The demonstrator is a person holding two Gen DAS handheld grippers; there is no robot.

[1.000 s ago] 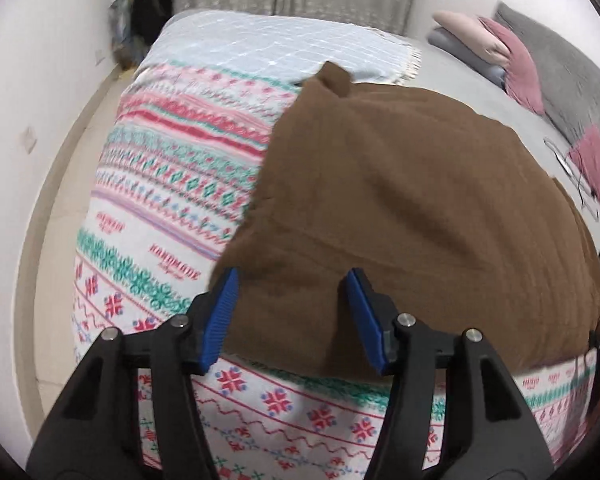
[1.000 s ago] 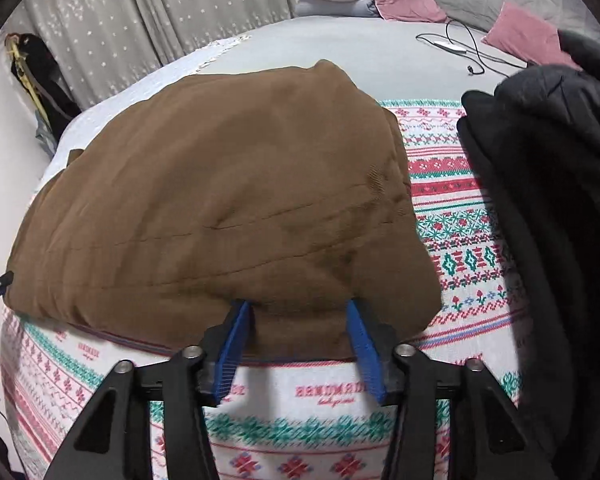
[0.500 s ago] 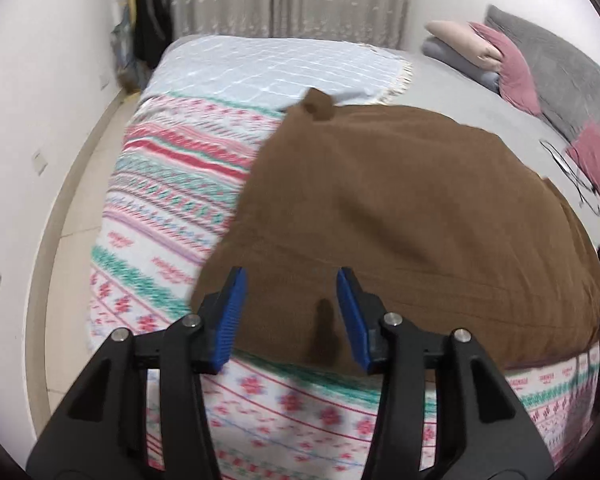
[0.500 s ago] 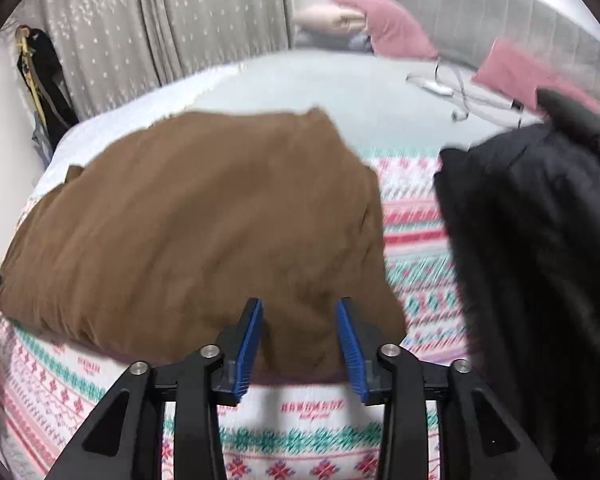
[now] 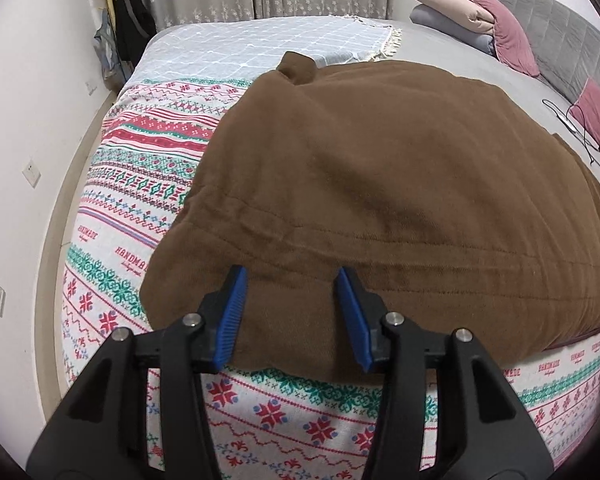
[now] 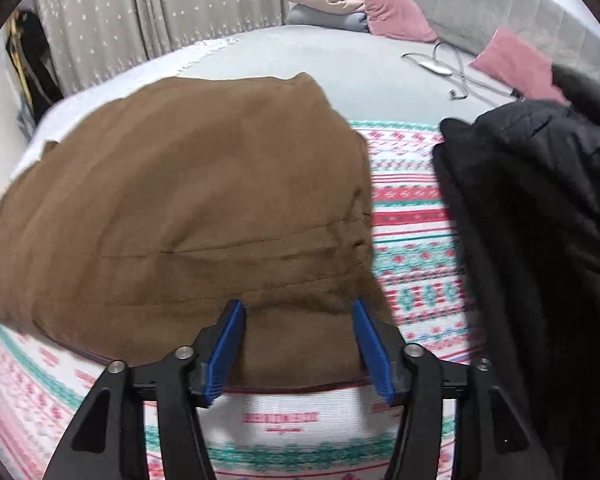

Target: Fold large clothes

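The left gripper (image 5: 290, 280) and right gripper (image 6: 298, 314) both gape wide, gripping nothing, over the near edge of the folded brown garment (image 5: 380, 184) lying on the patterned blanket (image 5: 140, 184), beside a black jacket (image 6: 540, 200).

Two garments (image 6: 188, 200), perhaps three pillows (image 5: 508, 28)

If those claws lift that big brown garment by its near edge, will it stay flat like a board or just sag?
The brown garment will probably sag: it drapes softly over the patterned blanket, with wrinkles near its hem. It looks thick and stitched in layers, so likely fairly heavy. Its fuzzy surface should grip rather than slip between the open left gripper and right gripper.
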